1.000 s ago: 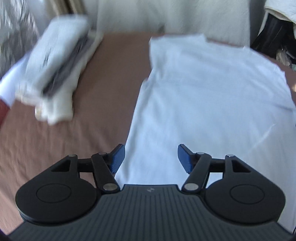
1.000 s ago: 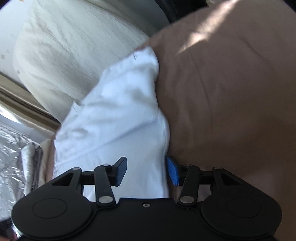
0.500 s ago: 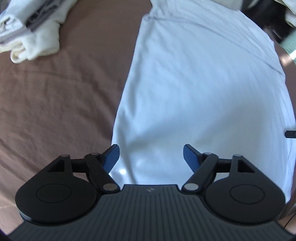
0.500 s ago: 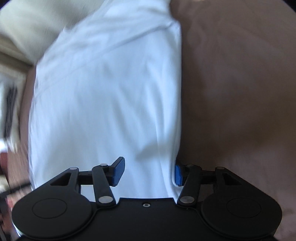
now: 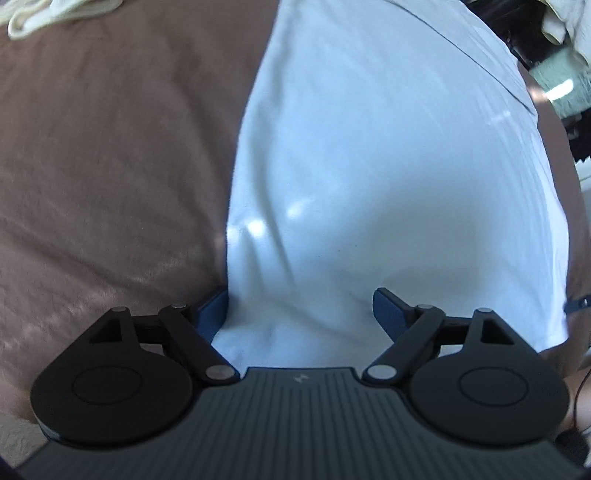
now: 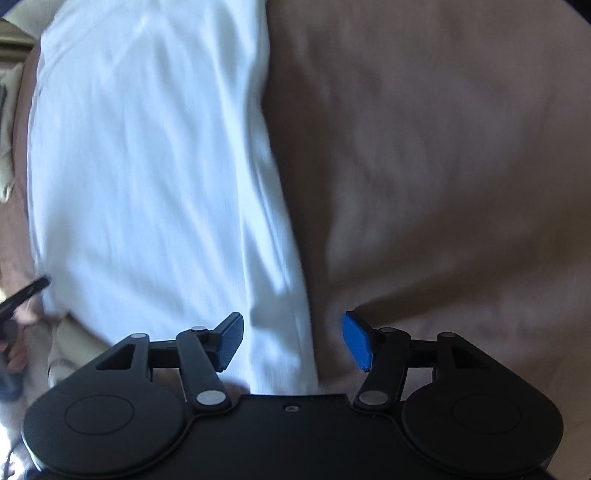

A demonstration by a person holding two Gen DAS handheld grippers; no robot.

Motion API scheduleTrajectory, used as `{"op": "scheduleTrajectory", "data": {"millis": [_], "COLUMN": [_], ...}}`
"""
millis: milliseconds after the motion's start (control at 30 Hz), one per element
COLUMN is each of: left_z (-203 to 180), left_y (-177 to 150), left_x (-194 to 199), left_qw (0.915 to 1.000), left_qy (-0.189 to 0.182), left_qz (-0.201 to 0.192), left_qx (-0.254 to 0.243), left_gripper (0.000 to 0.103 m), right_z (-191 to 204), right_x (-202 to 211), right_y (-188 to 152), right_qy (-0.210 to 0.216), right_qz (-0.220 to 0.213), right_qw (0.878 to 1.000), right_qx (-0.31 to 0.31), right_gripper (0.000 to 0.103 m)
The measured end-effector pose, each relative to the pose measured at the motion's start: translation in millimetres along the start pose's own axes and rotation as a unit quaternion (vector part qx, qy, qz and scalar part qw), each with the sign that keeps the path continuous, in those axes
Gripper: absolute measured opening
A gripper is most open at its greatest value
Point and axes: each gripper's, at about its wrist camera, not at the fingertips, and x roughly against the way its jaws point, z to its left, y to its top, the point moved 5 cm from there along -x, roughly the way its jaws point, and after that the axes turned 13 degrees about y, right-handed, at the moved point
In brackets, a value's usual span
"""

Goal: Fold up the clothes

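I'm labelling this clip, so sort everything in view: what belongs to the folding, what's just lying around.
Folding job:
- white shirt, spread flat
- left tool, jaws opening over the shirt's near left edge
- right tool, jaws opening astride its right edge

Lying about:
- brown bedcover
- cream cloth, far left

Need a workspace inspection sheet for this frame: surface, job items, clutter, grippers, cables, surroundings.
Surface: brown bedspread, lightly wrinkled.
Job's things: white shirt lying flat, long sides already folded in.
Clutter: cream cloth at the far left edge.
Grippers: left gripper straddles the shirt's left bottom corner, right gripper its right edge; both jaws opening, pads not pressing cloth.
Cables: nothing seen.
Surroundings: dark and pale heaps beyond the bed, blurred.
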Motion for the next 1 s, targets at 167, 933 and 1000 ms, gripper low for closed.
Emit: {"op": "scheduleTrajectory", "data": {"millis": [167,933,1000], "left_z": [-14.4,-7.6,-12.0], "left_y": [-4.6,24.7,28.7], "left_x": [8.6,31.5,36.1], "left_qw": [0.9979,0.9920,0.9906], "left_qy": [0.034,-0.017,-0.016], "left_qz": [-0.040,-0.121,-0.133], "left_qx": [-0.037,0.033,0.029], "left_gripper": [0.008,0.006,0.006], "right_z": [2.4,65.2,69.0], "right_x": [-23.8,44.3,48.3], "right_y": [-1.6,34.9,38.7], "right_qy": [0.023,0.117,0.109], "right_qz": [0.028,-0.211,-0.227], "right_qw": [0.999,0.966,0.963], "right_qx": [0.019,0.094,0.097], "right_gripper": [0.020,0.009,0.009]}}
